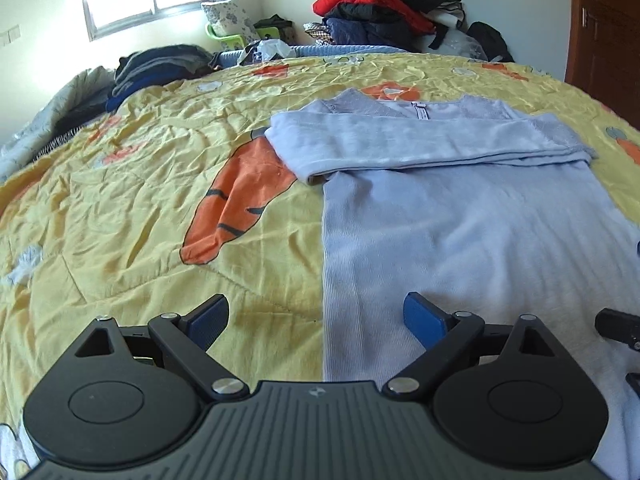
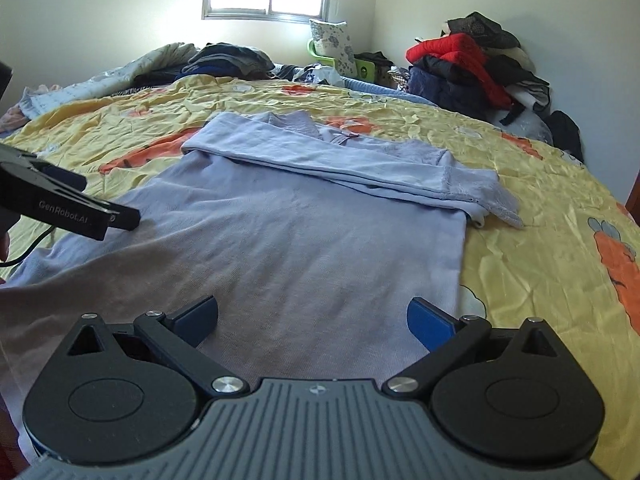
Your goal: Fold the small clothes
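A light blue long-sleeved top (image 1: 460,232) lies flat on the yellow quilt (image 1: 140,208), hem toward me, both sleeves folded across its chest. It also shows in the right wrist view (image 2: 304,232). My left gripper (image 1: 316,316) is open and empty, low over the top's left hem edge. My right gripper (image 2: 314,316) is open and empty, low over the hem near the top's right edge. The left gripper also shows at the left of the right wrist view (image 2: 68,204). A bit of the right gripper shows at the right edge of the left wrist view (image 1: 618,326).
The quilt (image 2: 540,240) has orange carrot prints. A heap of dark clothes (image 1: 160,66) lies at the far left of the bed. A pile of red and dark jackets (image 1: 380,4) sits in the far corner. A brown door (image 1: 604,24) stands at the right.
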Motion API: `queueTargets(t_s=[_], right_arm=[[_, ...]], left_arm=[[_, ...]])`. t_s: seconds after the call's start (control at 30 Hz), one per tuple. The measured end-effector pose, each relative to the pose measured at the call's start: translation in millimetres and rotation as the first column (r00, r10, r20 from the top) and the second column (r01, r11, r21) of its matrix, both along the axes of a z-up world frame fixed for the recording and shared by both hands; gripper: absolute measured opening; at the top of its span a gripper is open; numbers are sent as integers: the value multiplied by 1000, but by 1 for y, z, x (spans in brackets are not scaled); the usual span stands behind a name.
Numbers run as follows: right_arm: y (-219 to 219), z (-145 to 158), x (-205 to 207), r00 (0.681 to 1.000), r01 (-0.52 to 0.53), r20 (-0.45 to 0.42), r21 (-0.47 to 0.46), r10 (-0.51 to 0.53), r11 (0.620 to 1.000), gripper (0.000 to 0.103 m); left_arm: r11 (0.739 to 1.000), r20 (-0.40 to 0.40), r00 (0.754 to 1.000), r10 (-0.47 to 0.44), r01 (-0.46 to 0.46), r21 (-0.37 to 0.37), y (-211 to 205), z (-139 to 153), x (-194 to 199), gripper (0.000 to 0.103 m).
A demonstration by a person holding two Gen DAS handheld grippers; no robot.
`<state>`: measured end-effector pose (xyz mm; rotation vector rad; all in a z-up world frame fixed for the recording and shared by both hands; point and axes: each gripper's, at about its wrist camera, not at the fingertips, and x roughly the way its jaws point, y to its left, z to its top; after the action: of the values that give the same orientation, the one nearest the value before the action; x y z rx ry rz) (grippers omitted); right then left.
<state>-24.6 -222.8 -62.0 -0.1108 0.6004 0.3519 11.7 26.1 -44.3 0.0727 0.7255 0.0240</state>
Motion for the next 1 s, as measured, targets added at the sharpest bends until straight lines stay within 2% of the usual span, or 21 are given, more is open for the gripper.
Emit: queueTargets(t_s=[0.13,0.53,0.67,0.8,0.93,1.0], right_arm=[[0,0,2,1000,13,2,-7,-13,1000,102],[-8,2,2,999,45,-23,34,-44,998,102],[-12,5,1,998,67,-22,28,-66,997,102],[-21,8,0,996,83,-26,53,-82,995,102],[-26,-2,6,991,108,-86,63,-103,992,102],[-27,-2,4,991,108,-88,72,-102,992,102]], left_arm=[[999,-12,1000,6,-6,-33,5,-2,0,95],[999,-9,1000,11,-11,-48,10,-1,-5,95],[999,18,999,35,-35,-19,15,8,-10,95],[999,67,997,47,-45,-29,23,18,-19,95],[1000,0,1000,19,-19,-11,19,7,-12,95],[1000,-9,1000,-12,12,-7,18,5,-13,95]])
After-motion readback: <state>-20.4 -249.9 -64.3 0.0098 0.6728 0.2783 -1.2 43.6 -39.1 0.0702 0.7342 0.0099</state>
